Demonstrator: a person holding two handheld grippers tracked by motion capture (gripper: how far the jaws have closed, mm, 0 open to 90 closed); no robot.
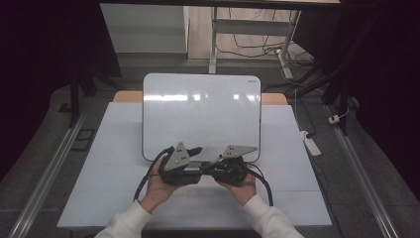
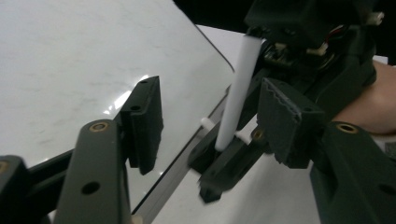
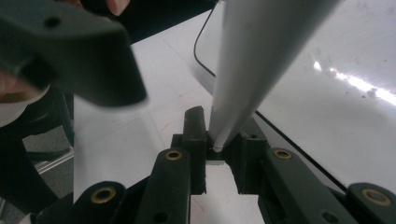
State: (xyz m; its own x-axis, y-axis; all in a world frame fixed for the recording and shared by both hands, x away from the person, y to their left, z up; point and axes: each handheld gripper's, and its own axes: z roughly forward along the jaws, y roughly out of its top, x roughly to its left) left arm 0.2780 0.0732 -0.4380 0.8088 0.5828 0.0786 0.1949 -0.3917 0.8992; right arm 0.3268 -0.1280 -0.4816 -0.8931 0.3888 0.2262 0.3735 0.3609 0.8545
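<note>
High view: the whiteboard (image 1: 201, 116) lies on the pale surface (image 1: 109, 163); a small mark sits at its far right corner, too small to read. At its near edge the left gripper (image 1: 197, 149) and the right gripper (image 1: 217, 159) face each other, close together, each held in one hand. Cables and a white power strip (image 1: 310, 143) lie on the floor beyond.

Left gripper view: the left gripper (image 2: 212, 112) stands partly open, its pads touching nothing. Between them, farther off, the right gripper (image 2: 223, 154) clamps the lower end of a white pen (image 2: 239, 91), which stands tilted over the whiteboard's (image 2: 70, 70) edge.

Right gripper view: the right gripper (image 3: 218, 140) is closed on the pen's (image 3: 254, 60) end. The left gripper's blurred pad (image 3: 74, 51) blocks the upper left. No writing is legible on the pen.
</note>
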